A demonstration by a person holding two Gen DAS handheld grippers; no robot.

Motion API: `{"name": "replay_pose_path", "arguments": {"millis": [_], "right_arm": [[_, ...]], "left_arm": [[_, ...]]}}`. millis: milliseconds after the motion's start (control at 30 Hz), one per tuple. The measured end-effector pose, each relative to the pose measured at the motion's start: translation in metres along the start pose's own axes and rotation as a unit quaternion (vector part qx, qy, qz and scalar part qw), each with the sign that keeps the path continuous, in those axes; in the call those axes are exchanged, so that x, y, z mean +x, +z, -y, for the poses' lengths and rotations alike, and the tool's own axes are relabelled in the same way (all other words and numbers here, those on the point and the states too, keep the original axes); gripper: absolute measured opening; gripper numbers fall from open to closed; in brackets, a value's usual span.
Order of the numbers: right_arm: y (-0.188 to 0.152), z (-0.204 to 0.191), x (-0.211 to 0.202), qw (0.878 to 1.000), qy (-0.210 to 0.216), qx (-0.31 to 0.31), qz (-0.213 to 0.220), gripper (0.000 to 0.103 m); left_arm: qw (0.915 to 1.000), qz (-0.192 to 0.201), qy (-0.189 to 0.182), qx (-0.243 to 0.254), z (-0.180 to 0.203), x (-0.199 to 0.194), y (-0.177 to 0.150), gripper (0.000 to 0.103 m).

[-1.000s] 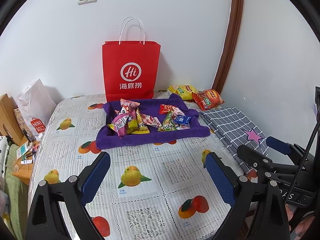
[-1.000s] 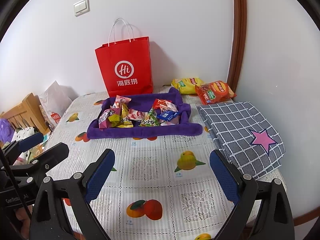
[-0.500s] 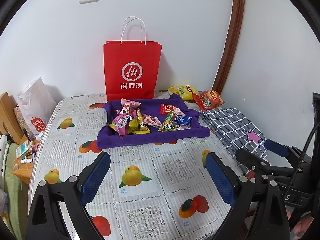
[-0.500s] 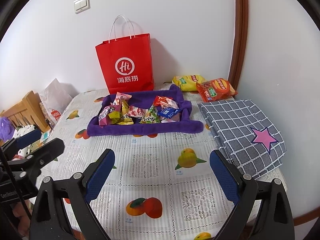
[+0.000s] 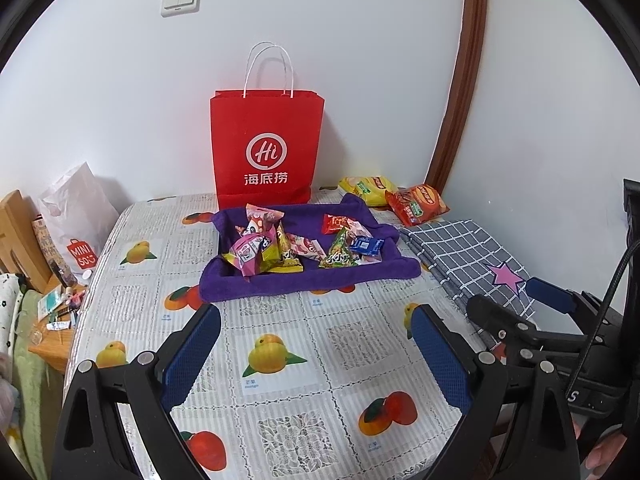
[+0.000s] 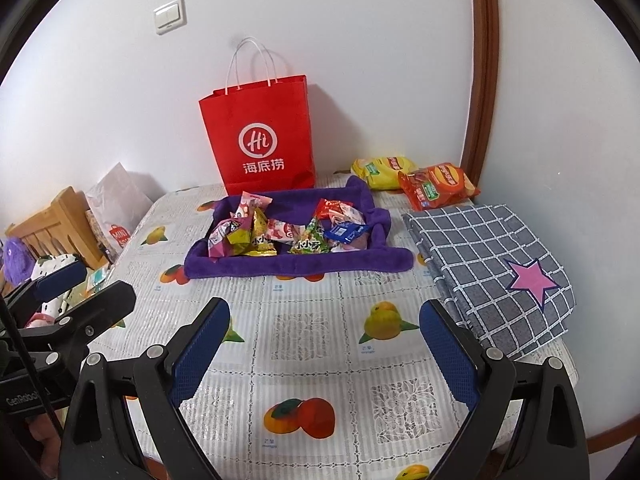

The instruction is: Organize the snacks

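A purple cloth tray (image 5: 304,280) (image 6: 296,266) holds several small snack packets (image 5: 276,248) (image 6: 280,236) on the table's far middle. A yellow chip bag (image 5: 366,188) (image 6: 382,168) and an orange-red chip bag (image 5: 418,204) (image 6: 438,186) lie behind it at the right by the wall. A red paper bag (image 5: 267,148) (image 6: 260,140) stands upright behind the tray. My left gripper (image 5: 314,344) is open and empty, near the table's front. My right gripper (image 6: 324,344) is open and empty too. The right gripper shows at the left wrist view's right edge (image 5: 532,312), the left gripper at the right wrist view's left edge (image 6: 68,300).
A folded grey checked cloth with a pink star (image 5: 472,260) (image 6: 496,268) lies at the table's right. The fruit-print tablecloth (image 5: 280,360) (image 6: 304,344) covers the table. A white MINISO bag (image 5: 76,220) and a wooden chair (image 6: 56,224) stand off the left edge.
Both grippers have drifted slightly; the scene sits a little lower in the left view. Nothing on the table has moved, and both grippers stay open.
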State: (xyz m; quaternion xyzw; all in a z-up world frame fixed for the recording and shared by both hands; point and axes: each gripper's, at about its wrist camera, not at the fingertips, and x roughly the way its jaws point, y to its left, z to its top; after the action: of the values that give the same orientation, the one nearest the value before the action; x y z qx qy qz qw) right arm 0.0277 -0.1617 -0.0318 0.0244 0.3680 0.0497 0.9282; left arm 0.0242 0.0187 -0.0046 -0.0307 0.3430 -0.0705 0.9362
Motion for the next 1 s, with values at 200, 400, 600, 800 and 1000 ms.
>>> {"name": "replay_pose_path", "arguments": {"millis": [200,400,600,800,1000], "right_arm": [[-0.0006,0.0000,-0.0031,1.000,-0.001,0.002,0.002,0.095],[-0.0014,0.0011,-0.0040,1.000,-0.001,0.007,0.001,0.095],[-0.0019,0.0029,-0.0044,1.000,-0.003,0.010,0.001,0.095],[-0.0028,0.0036,-0.0040,1.000,-0.004,0.011,0.000,0.095],[-0.0026,0.0040,-0.0048,1.000,-0.001,0.013,0.001,0.095]], "left_arm": [[1.0000,0.002,0.001,0.003,0.0021,-0.0020,0.0007,0.096],[1.0000,0.000,0.000,0.006,0.0027,-0.0020,0.0004,0.096],[1.0000,0.000,-0.002,0.004,0.0037,-0.0011,-0.0004,0.096],[1.0000,-0.002,-0.005,0.002,0.0033,-0.0005,-0.0005,0.096],[1.0000,0.000,-0.005,0.004,0.0035,-0.0015,-0.0003,0.096]]}}
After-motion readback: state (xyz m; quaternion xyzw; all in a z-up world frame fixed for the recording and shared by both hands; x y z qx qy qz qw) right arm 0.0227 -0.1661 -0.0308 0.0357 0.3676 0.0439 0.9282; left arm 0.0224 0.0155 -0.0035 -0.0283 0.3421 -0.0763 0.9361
